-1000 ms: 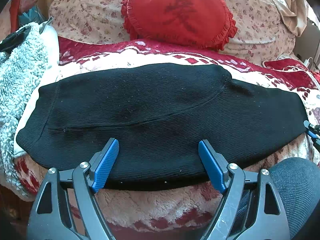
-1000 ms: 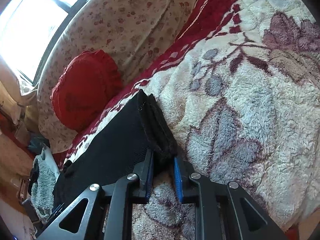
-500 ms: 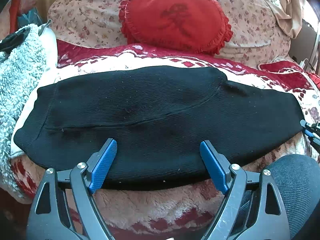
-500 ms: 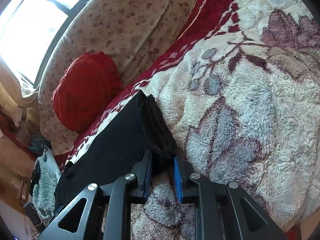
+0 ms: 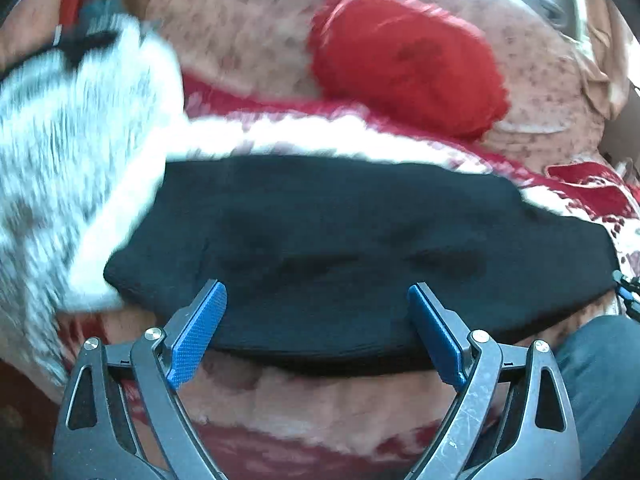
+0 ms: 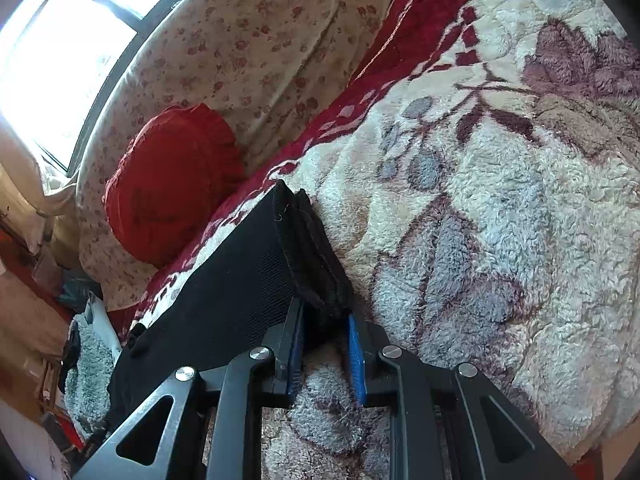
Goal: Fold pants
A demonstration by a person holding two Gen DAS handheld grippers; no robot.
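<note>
Black knit pants [image 5: 340, 232] lie folded lengthwise across a fleece blanket, blurred in the left wrist view. My left gripper [image 5: 314, 288] hovers over their near long edge. Its jaws are opening wide, and the blue pads [image 5: 196, 332] press on nothing. In the right wrist view my right gripper [image 6: 324, 312] is shut on the near corner of the pants' stacked end [image 6: 312, 256]. The rest of the pants [image 6: 224, 292] runs away to the left. The tip of the right gripper [image 5: 626, 292] shows at the pants' right end in the left wrist view.
A red heart cushion [image 5: 404, 76] [image 6: 172, 184] leans on the floral sofa back [image 6: 248, 52]. A fluffy grey-white garment [image 5: 60, 160] lies by the pants' left end. The flowered fleece blanket [image 6: 500, 200] spreads to the right. A person's knee in dark jeans [image 5: 592, 380] is at lower right.
My left gripper has slid left along the pants' near edge, so their left end is closer, and its jaws stand a little wider. The right gripper keeps its grip and has not moved.
</note>
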